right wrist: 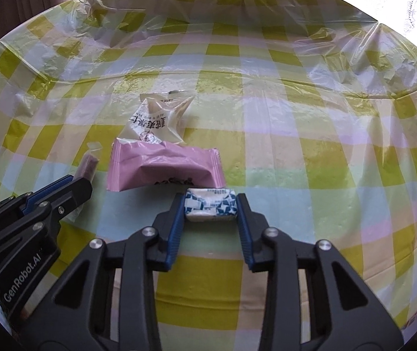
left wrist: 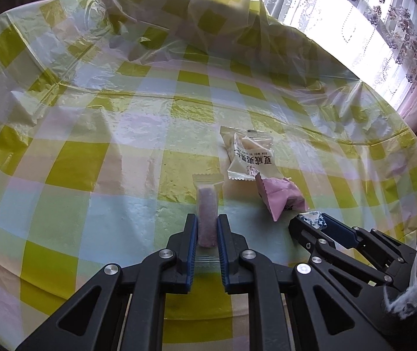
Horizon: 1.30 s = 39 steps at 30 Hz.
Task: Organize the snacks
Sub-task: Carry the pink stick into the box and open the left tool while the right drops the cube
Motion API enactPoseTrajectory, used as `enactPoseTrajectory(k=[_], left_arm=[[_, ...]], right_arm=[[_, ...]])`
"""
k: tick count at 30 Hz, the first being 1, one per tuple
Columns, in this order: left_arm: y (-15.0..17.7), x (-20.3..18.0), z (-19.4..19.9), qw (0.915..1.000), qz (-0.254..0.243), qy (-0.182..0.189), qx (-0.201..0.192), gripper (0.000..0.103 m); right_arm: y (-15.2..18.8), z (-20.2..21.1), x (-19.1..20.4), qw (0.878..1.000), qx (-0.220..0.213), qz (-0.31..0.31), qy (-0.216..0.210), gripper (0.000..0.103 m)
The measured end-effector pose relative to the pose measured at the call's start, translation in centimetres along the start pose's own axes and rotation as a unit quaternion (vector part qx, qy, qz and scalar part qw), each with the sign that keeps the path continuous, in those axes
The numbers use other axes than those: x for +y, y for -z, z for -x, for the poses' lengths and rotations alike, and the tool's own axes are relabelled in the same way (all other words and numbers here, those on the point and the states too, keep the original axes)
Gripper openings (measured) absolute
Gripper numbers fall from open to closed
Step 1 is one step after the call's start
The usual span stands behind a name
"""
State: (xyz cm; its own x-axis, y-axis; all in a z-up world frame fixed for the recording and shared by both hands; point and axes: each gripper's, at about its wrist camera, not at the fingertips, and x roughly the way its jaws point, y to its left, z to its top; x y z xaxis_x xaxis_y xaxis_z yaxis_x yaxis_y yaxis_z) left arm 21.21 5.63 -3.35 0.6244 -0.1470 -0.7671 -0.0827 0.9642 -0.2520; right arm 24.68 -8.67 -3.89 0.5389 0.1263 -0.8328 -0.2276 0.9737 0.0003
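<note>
My left gripper (left wrist: 207,225) is shut on a slim pink bar in a clear wrapper (left wrist: 207,210), which stands between the blue pads just above the table. My right gripper (right wrist: 210,203) is shut on a small blue-and-white wrapped candy (right wrist: 210,204), both pads pressing its ends. In the left wrist view that candy (left wrist: 313,220) shows at the right gripper's tip. A pink packet (right wrist: 164,168) lies just beyond the candy, and a white packet with black lettering (right wrist: 158,122) lies behind it. The left gripper with its pink bar (right wrist: 87,168) appears at the left of the right wrist view.
A crinkled plastic cover with yellow-green checks (left wrist: 91,161) spreads over the round table. Its far edge is bunched up in folds (left wrist: 202,29). Lace curtains and a bright window (left wrist: 369,29) stand beyond the table on the right.
</note>
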Motion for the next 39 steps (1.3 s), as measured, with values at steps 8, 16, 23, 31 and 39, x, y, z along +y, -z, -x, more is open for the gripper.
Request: enactPoseTrajectory(k=[8,16,23,31,39], left_arm=[[0.2,-1.2,1.6,0.9999,-0.009,0.000,-0.013,0.014],[0.6,-4.2,4.4,0.9990,-0.033,0.011,-0.027,0.014],[2.3,-8.4,5.5,0.9964,-0.074,0.039,-0.013,0.014],[4.7,-13.1,6.2,0.9910,-0.116,0.065,0.008,0.014],[6.8,-17.0,6.8,0.9838,-0.154,0.088,0.024,0.014]], right_arm=[[0.8,1.6,-1.0,1.000,-0.005,-0.013,-0.001,0.037],[2.0,4.3,-2.8,1.000,-0.016,-0.026,-0.002,0.037],[3.8,6.9,-5.7,0.998,-0.023,-0.053,0.004,0.037],[6.1,9.3,-9.4,0.996,-0.025,-0.087,0.012,0.037],[9.0,11.7,-13.4,0.993,-0.016,-0.112,0.033,0.037]])
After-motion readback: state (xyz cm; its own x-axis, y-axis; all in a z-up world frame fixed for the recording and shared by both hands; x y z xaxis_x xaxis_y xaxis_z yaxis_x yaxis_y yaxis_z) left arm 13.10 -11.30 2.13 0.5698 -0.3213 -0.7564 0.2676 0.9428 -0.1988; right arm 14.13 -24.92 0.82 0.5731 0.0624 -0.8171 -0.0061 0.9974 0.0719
